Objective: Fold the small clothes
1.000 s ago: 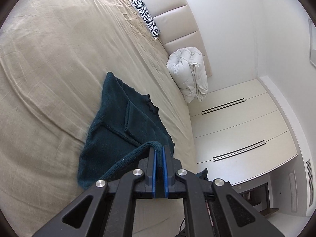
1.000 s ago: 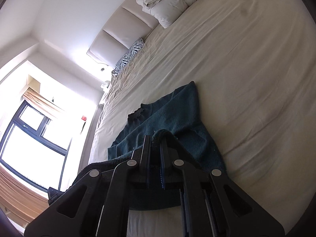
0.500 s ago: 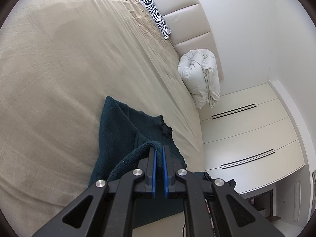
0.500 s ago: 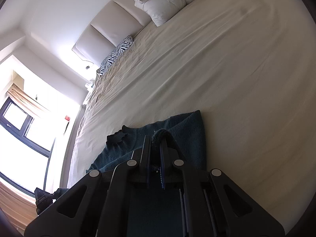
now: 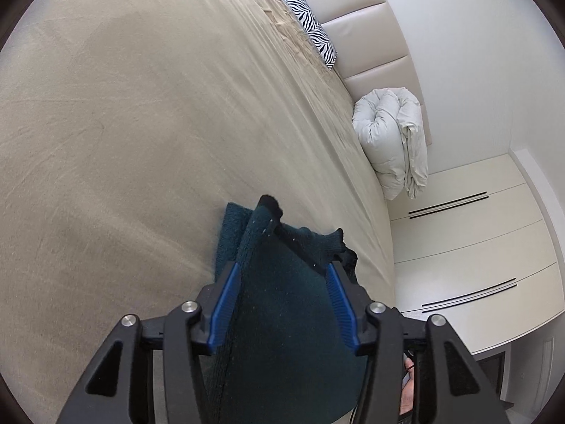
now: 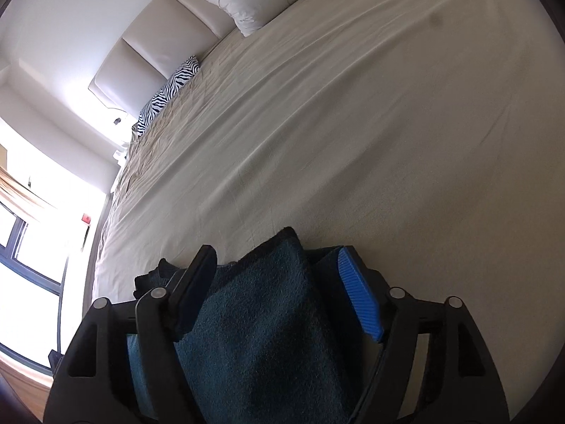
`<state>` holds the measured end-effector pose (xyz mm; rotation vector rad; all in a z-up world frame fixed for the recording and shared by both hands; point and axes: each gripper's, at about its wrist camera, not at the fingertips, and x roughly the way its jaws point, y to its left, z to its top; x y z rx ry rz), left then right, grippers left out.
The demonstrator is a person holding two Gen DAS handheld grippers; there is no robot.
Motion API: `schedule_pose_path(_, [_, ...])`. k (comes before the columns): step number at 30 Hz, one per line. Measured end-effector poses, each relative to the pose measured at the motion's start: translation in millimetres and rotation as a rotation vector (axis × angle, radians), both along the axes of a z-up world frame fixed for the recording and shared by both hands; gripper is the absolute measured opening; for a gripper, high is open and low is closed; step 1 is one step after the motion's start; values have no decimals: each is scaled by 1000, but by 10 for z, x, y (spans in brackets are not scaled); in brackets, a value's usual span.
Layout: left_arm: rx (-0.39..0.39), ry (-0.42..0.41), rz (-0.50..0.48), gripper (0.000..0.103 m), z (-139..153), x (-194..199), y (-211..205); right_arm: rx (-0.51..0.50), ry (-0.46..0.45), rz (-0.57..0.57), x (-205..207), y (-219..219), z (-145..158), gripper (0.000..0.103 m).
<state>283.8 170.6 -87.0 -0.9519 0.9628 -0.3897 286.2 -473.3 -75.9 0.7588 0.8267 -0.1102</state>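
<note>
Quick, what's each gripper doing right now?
Left gripper: open, just released, dark teal knitted garment lying loose between its fingers.
Right gripper: open, same.

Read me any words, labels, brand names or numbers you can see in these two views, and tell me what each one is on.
None can be read. The dark teal knitted garment, beige bed sheet and zebra-striped pillow show no lettering. A small red wall fitting by the window is too small and blurred to tell.

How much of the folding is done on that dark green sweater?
One fold looks done: the dark teal sweater lies doubled over on the beige bed. Right now the left gripper and right gripper have just been opening, with cloth lying loose between their jaws, no longer pinched. Probably left: more folds to make it smaller, though the pictures can't say how many.
</note>
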Motion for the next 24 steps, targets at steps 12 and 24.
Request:
schedule_pose_path(12, [172,-83,-41,53,149,-697,-223,-195,13,154,-691,333,45,55])
schedule_pose_path(24, [325,-105,-47,48,63,-1035,-390,-258,104,244,-1360,540,-146,28])
